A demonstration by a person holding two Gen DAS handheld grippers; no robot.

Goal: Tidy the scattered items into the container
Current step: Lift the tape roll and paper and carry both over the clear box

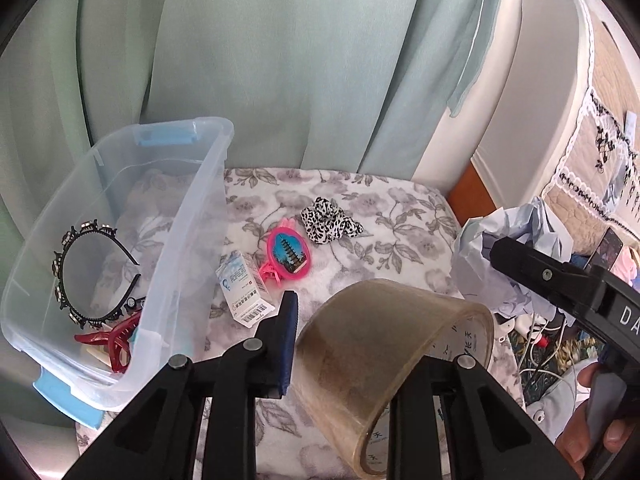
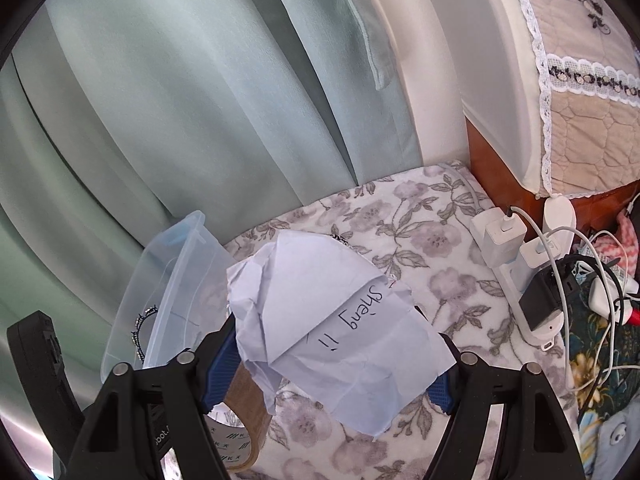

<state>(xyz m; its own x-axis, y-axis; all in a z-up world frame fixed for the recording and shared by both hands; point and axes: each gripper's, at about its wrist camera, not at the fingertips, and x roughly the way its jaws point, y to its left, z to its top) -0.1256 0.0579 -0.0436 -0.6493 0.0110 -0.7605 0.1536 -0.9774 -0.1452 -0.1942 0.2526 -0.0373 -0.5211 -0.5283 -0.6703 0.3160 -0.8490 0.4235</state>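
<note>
The container (image 1: 120, 248) sat at the left of the floral blanket (image 1: 360, 200), open-topped for drops. The left gripper (image 1: 360, 340) clamped the tape roll's (image 1: 384, 360) wall; the right gripper (image 2: 324, 344) pinched crumpled paper (image 2: 340, 320), both lifted clear for carrying.
</note>
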